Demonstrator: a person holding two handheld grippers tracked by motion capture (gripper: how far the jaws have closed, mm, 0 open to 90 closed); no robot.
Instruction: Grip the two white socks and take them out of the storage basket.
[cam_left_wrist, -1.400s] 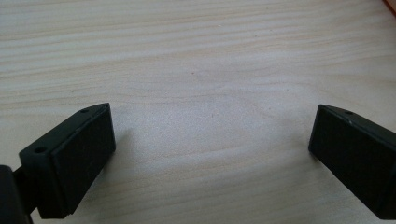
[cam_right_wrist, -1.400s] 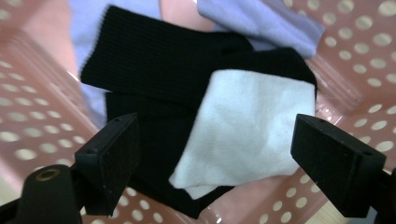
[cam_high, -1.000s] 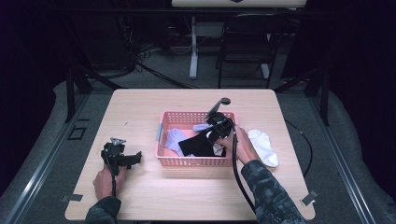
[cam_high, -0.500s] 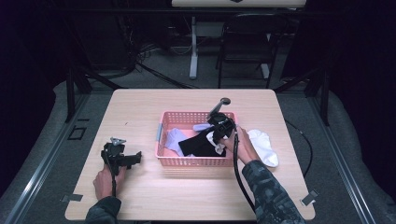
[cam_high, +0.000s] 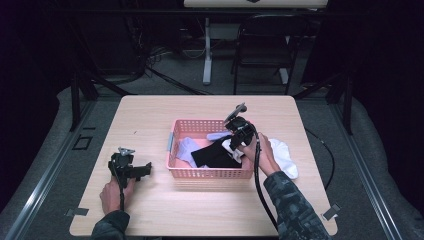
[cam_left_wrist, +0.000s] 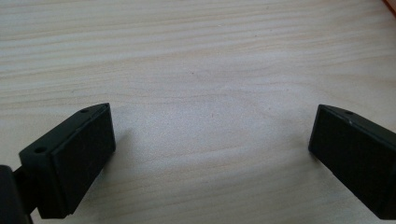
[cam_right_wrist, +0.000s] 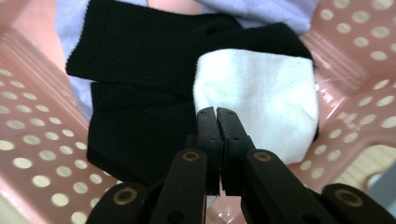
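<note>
My right hand-held gripper (cam_right_wrist: 217, 114), pinching the white sock (cam_right_wrist: 261, 102), has dipped into the pink basket (cam_high: 210, 172); ready to let go. Left hand-held gripper (cam_left_wrist: 210, 135) idles spread on the table (cam_left_wrist: 196, 56).

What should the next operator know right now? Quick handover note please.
Right hand-held gripper: jaws shut on the white sock, held over the pink basket.
Left hand-held gripper: jaws open, holding nothing, resting on the table left of the basket.
In the basket: a black garment and pale lilac cloth beneath it. More white cloth lies on the table to the right of the basket.
Done: white sock gripped.
Left: I cannot tell whether the sock is going in or coming out; probably it is being dropped in, with the white cloth on the table next.
</note>
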